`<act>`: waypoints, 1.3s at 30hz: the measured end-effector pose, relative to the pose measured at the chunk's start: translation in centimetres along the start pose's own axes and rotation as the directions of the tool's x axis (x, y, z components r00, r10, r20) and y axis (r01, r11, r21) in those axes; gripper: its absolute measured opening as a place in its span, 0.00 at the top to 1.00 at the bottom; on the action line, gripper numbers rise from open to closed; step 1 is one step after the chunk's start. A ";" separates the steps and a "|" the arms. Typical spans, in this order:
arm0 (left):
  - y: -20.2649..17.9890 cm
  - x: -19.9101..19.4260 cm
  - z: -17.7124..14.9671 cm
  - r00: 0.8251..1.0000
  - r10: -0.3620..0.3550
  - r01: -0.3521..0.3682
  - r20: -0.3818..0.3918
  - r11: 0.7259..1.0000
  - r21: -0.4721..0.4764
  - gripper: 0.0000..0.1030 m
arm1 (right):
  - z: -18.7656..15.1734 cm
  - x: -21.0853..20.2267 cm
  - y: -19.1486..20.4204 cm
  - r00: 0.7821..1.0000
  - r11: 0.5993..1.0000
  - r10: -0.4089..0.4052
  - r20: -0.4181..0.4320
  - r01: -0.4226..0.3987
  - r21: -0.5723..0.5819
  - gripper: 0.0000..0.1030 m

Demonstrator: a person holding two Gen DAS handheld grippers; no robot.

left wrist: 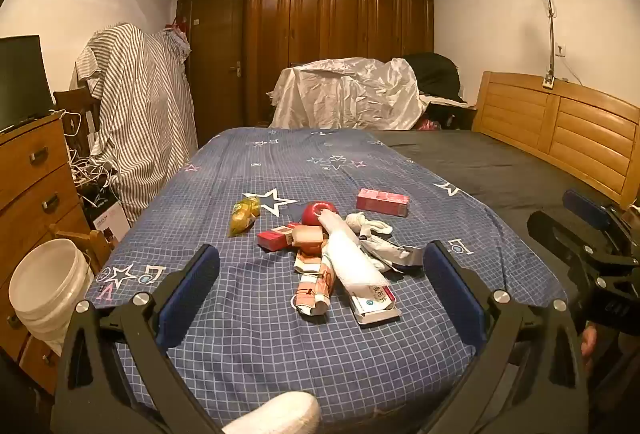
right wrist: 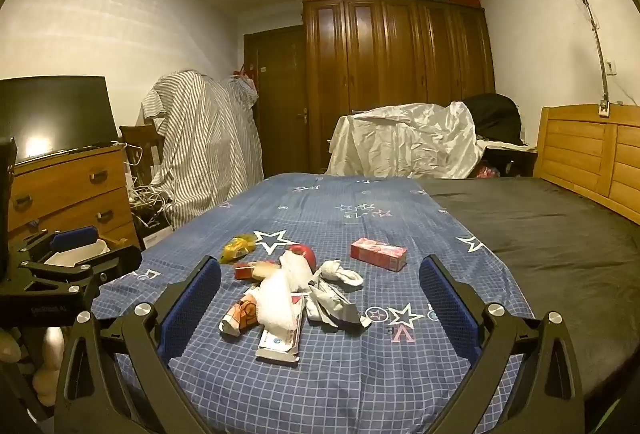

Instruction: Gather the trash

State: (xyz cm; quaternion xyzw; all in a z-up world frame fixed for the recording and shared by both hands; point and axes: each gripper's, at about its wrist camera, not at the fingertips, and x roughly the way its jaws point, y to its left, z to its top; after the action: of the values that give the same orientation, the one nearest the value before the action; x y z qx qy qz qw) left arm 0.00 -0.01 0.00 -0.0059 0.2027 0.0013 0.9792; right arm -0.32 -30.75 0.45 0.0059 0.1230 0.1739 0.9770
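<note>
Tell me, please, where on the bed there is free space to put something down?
Free: the blue sheet between the trash pile and the near edge, the sheet beyond the pink box, and the black cover by the headboard. Crowded: the sheet's middle, around the pile.

Your two wrist cameras sit side by side at the bed's [left wrist: 280, 346] near end, both facing the far wardrobe [right wrist: 396, 82], sharing the nearby trash pile [left wrist: 340, 258].

We are in a home bedroom: a bed under a blue checked star-print sheet [left wrist: 280, 162] with a pale wooden headboard [left wrist: 560, 118] at right, a tall dark wooden wardrobe [left wrist: 340, 6] far, a wooden drawer chest [left wrist: 32, 170] left.
</note>
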 end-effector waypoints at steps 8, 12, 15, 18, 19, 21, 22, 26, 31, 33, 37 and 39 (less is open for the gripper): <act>0.1 0.0 0.0 1.000 -0.002 0.002 -0.005 1.000 -0.001 0.05 | 0.0 0.2 0.0 1.000 1.000 0.002 -0.003 -0.002 0.008 0.04; 0.1 -0.2 -0.2 1.000 -0.001 0.001 -0.010 1.000 0.005 0.05 | 0.1 0.0 0.3 1.000 1.000 0.004 -0.003 -0.004 0.012 0.04; 0.0 0.3 -0.2 1.000 0.002 -0.002 -0.010 1.000 0.005 0.05 | -0.3 0.7 0.2 1.000 1.000 0.006 -0.004 -0.006 0.010 0.04; -0.1 0.4 -0.3 1.000 0.002 -0.002 -0.013 1.000 0.007 0.05 | -0.2 0.7 0.2 1.000 1.000 0.006 -0.008 -0.006 0.010 0.04; -0.1 0.4 -0.3 1.000 0.001 -0.001 -0.013 1.000 0.007 0.05 | -0.2 0.8 0.2 1.000 1.000 0.006 -0.007 -0.006 0.010 0.04; -0.1 0.5 -0.4 1.000 0.002 -0.002 -0.013 1.000 0.007 0.05 | -0.2 0.8 0.2 1.000 1.000 0.006 -0.007 -0.006 0.009 0.04; 0.0 0.5 -0.4 1.000 0.001 0.000 -0.014 1.000 0.007 0.05 | -0.2 0.8 0.2 1.000 1.000 0.007 -0.007 -0.007 0.009 0.04; -0.1 0.6 -0.6 1.000 -0.001 0.001 -0.015 1.000 0.006 0.05 | -0.3 0.8 0.3 1.000 1.000 0.008 -0.006 -0.008 0.008 0.04; -0.1 0.7 -0.7 1.000 0.001 -0.001 -0.017 1.000 0.006 0.05 | -0.2 1.0 0.1 1.000 1.000 0.011 -0.007 -0.011 0.009 0.04; -0.1 0.8 -0.8 1.000 0.001 -0.001 -0.020 1.000 0.005 0.05 | -0.2 0.9 0.1 1.000 1.000 0.010 -0.007 -0.010 0.009 0.04; 0.0 0.9 -0.8 1.000 0.001 -0.001 -0.028 1.000 0.003 0.05 | -0.2 0.8 0.4 1.000 1.000 0.016 -0.009 -0.016 0.006 0.04; 0.0 0.9 -0.8 1.000 0.002 -0.002 -0.027 1.000 0.001 0.05 | -0.2 0.8 0.3 1.000 1.000 0.016 -0.010 -0.016 0.006 0.04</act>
State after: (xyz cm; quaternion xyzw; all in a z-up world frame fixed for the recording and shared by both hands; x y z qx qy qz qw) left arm 0.51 -0.02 -1.11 -0.0051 0.2162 0.0020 0.9763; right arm 0.27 -30.15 0.10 0.0090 0.1284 0.1814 0.9749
